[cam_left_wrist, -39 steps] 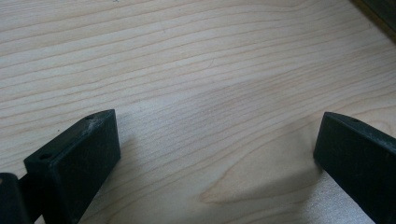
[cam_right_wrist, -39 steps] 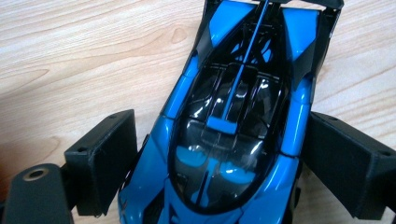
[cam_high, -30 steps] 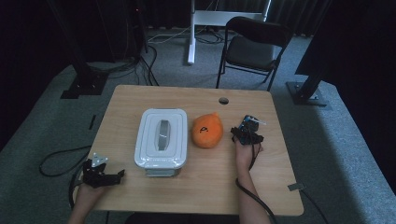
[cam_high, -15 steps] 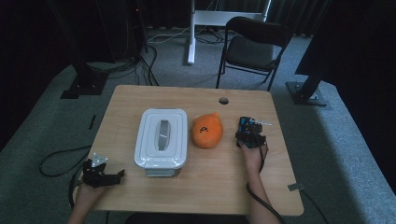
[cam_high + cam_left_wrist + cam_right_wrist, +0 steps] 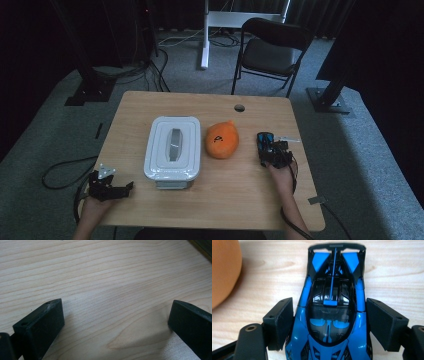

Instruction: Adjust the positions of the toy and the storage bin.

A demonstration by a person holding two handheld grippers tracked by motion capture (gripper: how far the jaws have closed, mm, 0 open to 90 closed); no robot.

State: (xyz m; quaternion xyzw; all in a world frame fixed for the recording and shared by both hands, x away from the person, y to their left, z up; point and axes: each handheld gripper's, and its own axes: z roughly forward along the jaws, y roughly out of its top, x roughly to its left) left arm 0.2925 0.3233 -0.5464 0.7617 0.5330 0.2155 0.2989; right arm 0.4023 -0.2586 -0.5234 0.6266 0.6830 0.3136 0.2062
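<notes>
A blue and black toy car [image 5: 264, 137] lies on the wooden table [image 5: 235, 200], right of an orange rounded soft thing [image 5: 222, 141]. My right gripper [image 5: 268, 146] is shut on the car: in the right gripper view the car [image 5: 332, 277] sits nose-away between the two black pads [image 5: 279, 322], which press on its sides. The jaws have just been closing with the car between them. The orange thing [image 5: 222, 270] shows at that view's left edge. My left gripper [image 5: 125, 188] rests open near the table's front left corner, with bare wood between its jaws [image 5: 116, 320].
A white lidded box [image 5: 172, 150] with a grey handle stands left of the orange thing. A round cable hole [image 5: 239, 107] is near the far edge. Beyond the table stands a black chair [image 5: 272, 47]. Cables trail on the floor at the left.
My right hand has drawn back toward the near right with the car, away from the orange thing. The left hand has stayed put.
</notes>
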